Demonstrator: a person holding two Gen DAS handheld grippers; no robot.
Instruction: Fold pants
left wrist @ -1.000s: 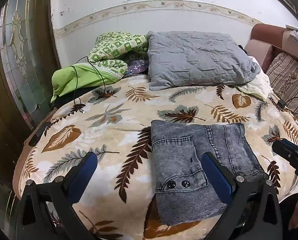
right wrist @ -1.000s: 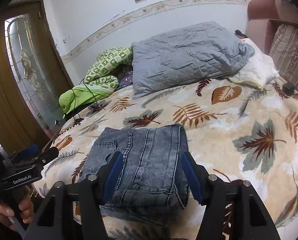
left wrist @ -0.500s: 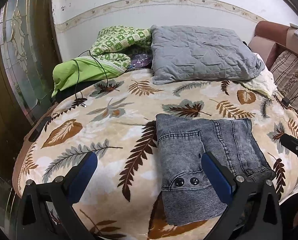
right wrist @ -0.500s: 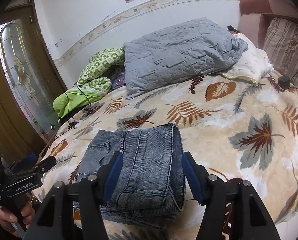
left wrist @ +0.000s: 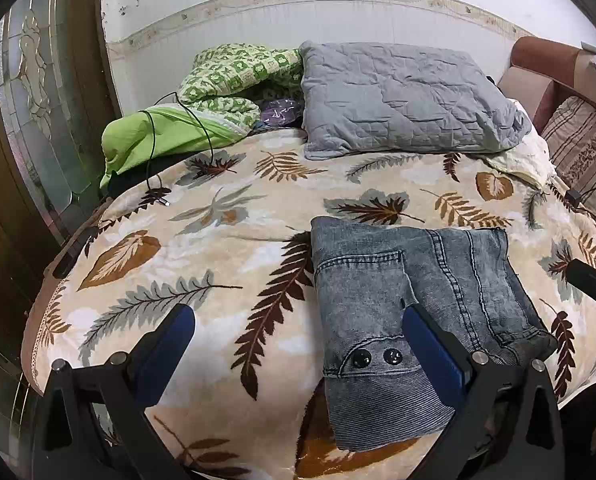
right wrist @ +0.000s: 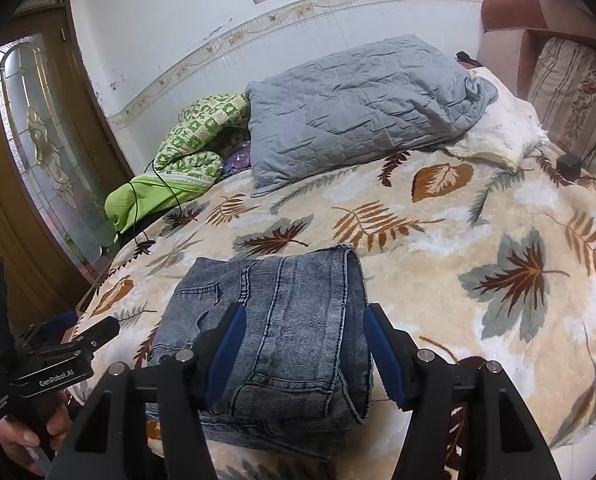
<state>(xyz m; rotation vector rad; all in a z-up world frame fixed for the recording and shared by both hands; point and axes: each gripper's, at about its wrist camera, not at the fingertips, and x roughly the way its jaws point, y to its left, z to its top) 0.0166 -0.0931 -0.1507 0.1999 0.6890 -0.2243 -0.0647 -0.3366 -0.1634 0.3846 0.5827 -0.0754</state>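
the pants (left wrist: pixel 414 320) lie folded into a thick grey denim bundle on the leaf-print blanket (left wrist: pixel 225 264) of the bed, near its front edge. two dark buttons show on the waistband at the near end, and a back pocket faces up on the left half.

the left gripper (left wrist: pixel 298 348) hovers over the near edge of the bed with its jaws spread wide and nothing between them; its right finger (left wrist: pixel 434 348) is over the pants' waistband, its left finger over bare blanket. from the right wrist view it shows at the far left, held in a hand (right wrist: pixel 21 432).

the right gripper (right wrist: pixel 302 348) is open too, its blue pads (right wrist: pixel 227 344) set either side of the bundle's right half, above the top layer (right wrist: pixel 298 312); whether they touch the cloth i cannot tell. it grips nothing.

at the far side of the bed a grey quilt (left wrist: pixel 402 96) leans toward the wall, with a green patterned blanket (left wrist: pixel 233 76) and a lime green cloth (left wrist: pixel 153 140) to its left, a black cable (left wrist: pixel 177 120) looped across them. a striped cushion (left wrist: pixel 586 152) sits far right, and a glass-panelled door (right wrist: pixel 45 148) stands on the left.
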